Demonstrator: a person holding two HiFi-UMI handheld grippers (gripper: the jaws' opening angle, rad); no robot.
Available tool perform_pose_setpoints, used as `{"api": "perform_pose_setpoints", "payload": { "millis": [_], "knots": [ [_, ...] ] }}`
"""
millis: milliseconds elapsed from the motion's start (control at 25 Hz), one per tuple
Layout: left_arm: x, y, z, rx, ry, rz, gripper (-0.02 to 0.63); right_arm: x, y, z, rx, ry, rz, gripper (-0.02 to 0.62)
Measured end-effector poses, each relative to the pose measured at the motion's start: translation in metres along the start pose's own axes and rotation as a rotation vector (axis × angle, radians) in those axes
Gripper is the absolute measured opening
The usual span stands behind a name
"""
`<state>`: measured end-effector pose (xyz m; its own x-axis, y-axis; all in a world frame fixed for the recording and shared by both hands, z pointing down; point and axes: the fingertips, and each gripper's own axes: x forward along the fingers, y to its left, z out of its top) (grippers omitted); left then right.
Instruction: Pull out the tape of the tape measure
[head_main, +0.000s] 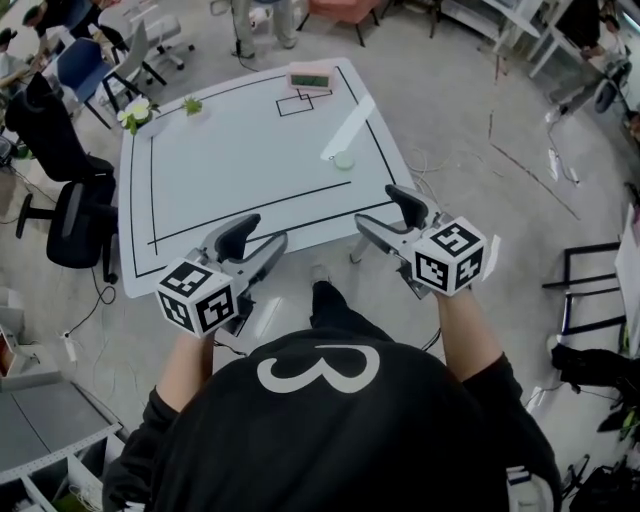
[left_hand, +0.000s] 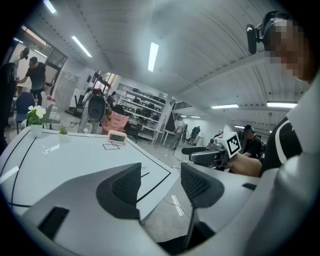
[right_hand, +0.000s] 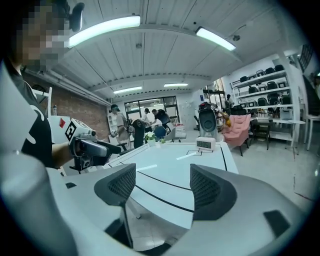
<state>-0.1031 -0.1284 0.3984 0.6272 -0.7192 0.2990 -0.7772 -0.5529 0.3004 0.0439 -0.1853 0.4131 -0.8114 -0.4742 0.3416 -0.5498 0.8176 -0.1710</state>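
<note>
A small round pale-green tape measure (head_main: 343, 160) lies on the white table (head_main: 230, 170), right of centre, inside the black outline. Both grippers hover over the table's near edge, well short of it. My left gripper (head_main: 262, 240) stands open with nothing between its fingers; its own view shows the same empty gap (left_hand: 160, 180). My right gripper (head_main: 385, 212) is open and empty too (right_hand: 162, 182). Each gripper shows in the other's view: the right gripper (left_hand: 200, 154) and the left gripper (right_hand: 100, 147). I cannot make out the tape measure in either gripper view.
A small digital clock (head_main: 310, 78) stands at the table's far edge by a drawn square. A white flower pot (head_main: 137, 112) and a tiny green plant (head_main: 192, 104) sit at the far left corner. Office chairs (head_main: 70, 190) stand left of the table.
</note>
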Motion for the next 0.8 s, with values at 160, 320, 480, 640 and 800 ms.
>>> {"api": "perform_pose_setpoints", "payload": {
  "millis": [160, 320, 480, 640, 800],
  "knots": [
    [0.009, 0.018, 0.003, -0.024, 0.008, 0.023, 0.236, 0.028, -0.022, -0.005, 0.000, 0.039, 0.002, 0.327],
    [0.021, 0.041, 0.007, -0.049, 0.008, 0.049, 0.236, 0.057, -0.049, -0.013, 0.012, 0.079, -0.001, 0.325],
    [0.035, 0.062, 0.010, -0.080, 0.011, 0.073, 0.236, 0.085, -0.073, -0.025, 0.032, 0.128, 0.005, 0.325],
    [0.047, 0.073, 0.017, -0.104, 0.010, 0.068, 0.236, 0.112, -0.092, -0.038, 0.025, 0.191, 0.009, 0.325],
    [0.056, 0.084, 0.026, -0.111, 0.008, 0.068, 0.236, 0.136, -0.110, -0.054, 0.032, 0.247, -0.001, 0.325]
  ]
}}
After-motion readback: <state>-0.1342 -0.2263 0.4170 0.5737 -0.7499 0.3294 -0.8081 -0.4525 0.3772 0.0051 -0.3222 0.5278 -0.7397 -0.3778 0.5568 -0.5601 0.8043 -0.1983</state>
